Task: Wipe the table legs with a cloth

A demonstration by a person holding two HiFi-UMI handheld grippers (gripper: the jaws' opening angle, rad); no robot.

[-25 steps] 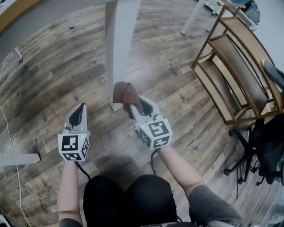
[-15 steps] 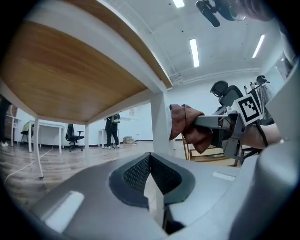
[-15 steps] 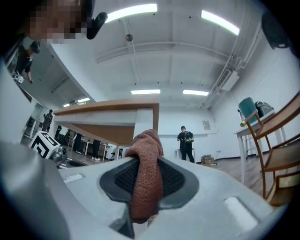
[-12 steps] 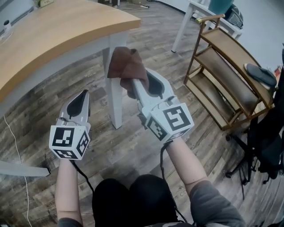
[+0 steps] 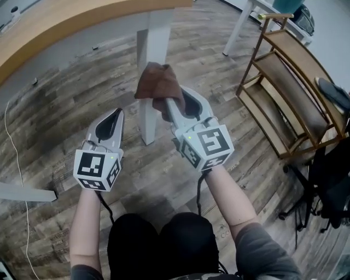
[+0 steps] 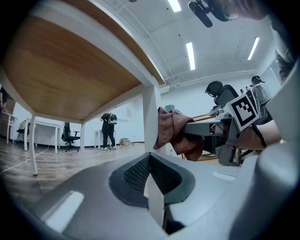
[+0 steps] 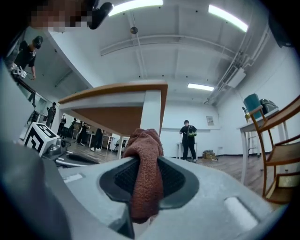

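A white table leg (image 5: 150,76) drops from the wooden tabletop (image 5: 60,22) to the floor ahead of me. My right gripper (image 5: 167,104) is shut on a brown cloth (image 5: 157,82), which bunches beyond its jaws right beside the leg's middle; I cannot tell whether it touches. In the right gripper view the brown cloth (image 7: 146,168) is pinched between the jaws, with the table leg (image 7: 151,110) straight behind it. My left gripper (image 5: 116,117) hangs to the left of the leg, shut and holding nothing. The left gripper view shows the table leg (image 6: 151,117) and brown cloth (image 6: 176,133).
A wooden shelf unit (image 5: 287,82) stands at the right on the plank floor, a black office chair (image 5: 328,180) beyond it. Another white table (image 5: 246,16) is farther back. A white cable (image 5: 13,158) trails at the left. People stand far off (image 7: 189,138).
The right gripper and cloth rose from the leg's foot to its middle. My view swung up toward the tabletop, then partly back down. The left gripper moved little.
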